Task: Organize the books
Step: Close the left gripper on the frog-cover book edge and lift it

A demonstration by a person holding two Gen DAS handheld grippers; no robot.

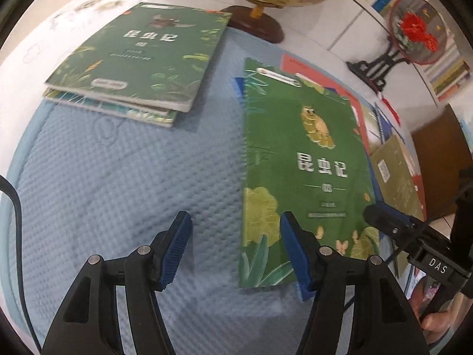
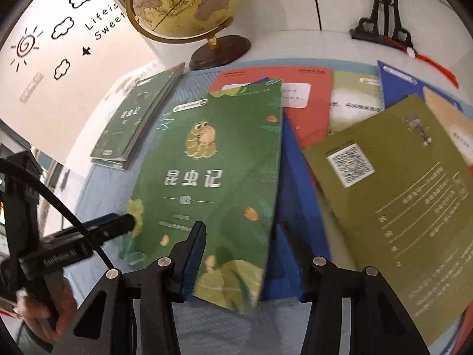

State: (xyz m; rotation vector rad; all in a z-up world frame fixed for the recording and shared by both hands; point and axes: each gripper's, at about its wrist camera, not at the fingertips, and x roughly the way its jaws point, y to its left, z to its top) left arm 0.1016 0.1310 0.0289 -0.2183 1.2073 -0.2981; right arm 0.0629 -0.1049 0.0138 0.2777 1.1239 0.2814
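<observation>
The green book (image 2: 207,183) with the owl-like figure on its cover lies on top of the loose spread of books, just right of the neat stack (image 1: 130,68) and apart from it, nearer the cameras than the globe (image 2: 183,3). The stack holds two or three green books squared up near the globe's base, so some sorting looks done; the green book and the rest of the spread, a blue book (image 2: 295,207), a red book (image 2: 307,94) and an olive book (image 2: 399,207), are left. The right gripper (image 2: 241,248) is spread wide around the green book's near edge, gripping nothing. The left gripper (image 1: 235,245) is also open, over the blue mat (image 1: 118,177), one finger overlapping the book's left edge; contact cannot be told. How many books lie under the spread is hidden, and the stack's lower covers are hard to make out
</observation>
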